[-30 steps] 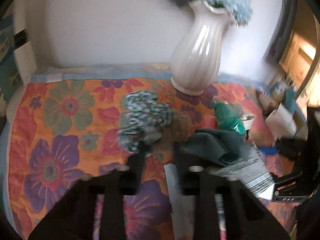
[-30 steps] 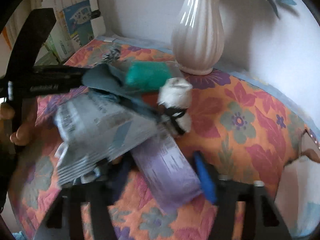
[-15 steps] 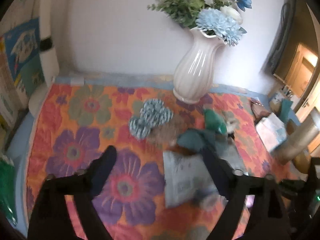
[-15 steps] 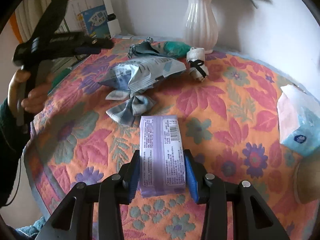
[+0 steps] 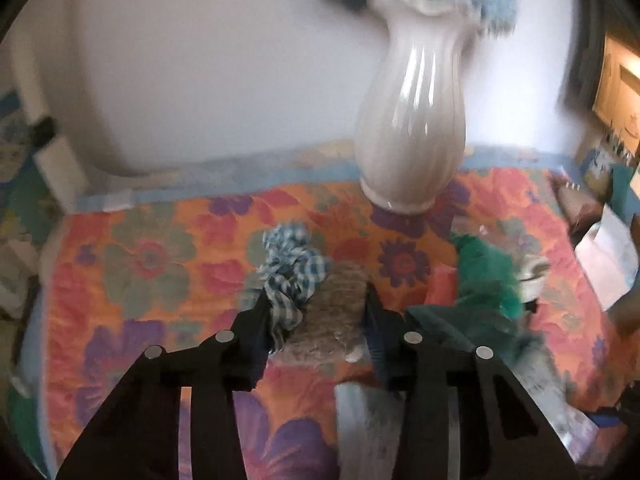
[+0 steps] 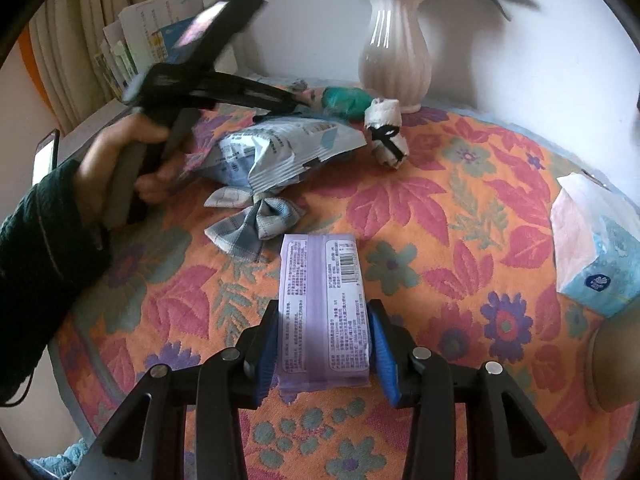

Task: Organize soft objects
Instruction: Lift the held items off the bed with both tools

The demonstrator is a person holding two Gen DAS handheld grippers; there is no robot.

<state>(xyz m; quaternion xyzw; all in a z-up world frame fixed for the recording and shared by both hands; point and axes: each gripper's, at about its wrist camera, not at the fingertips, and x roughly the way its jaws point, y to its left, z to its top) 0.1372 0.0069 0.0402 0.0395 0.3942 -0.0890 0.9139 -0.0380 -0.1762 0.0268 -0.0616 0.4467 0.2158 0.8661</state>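
Brown knitted piece, long axis running away between left gripper jaws just closing onto it; right gripper pinching purple packet

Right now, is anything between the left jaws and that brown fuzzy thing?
Nothing separates them: the brown fuzzy pad already sits between the left gripper jaws, which have just been closing. But the blue checkered cloth is bunched between the left-hand jaw and the pad, so it could get pinched too.
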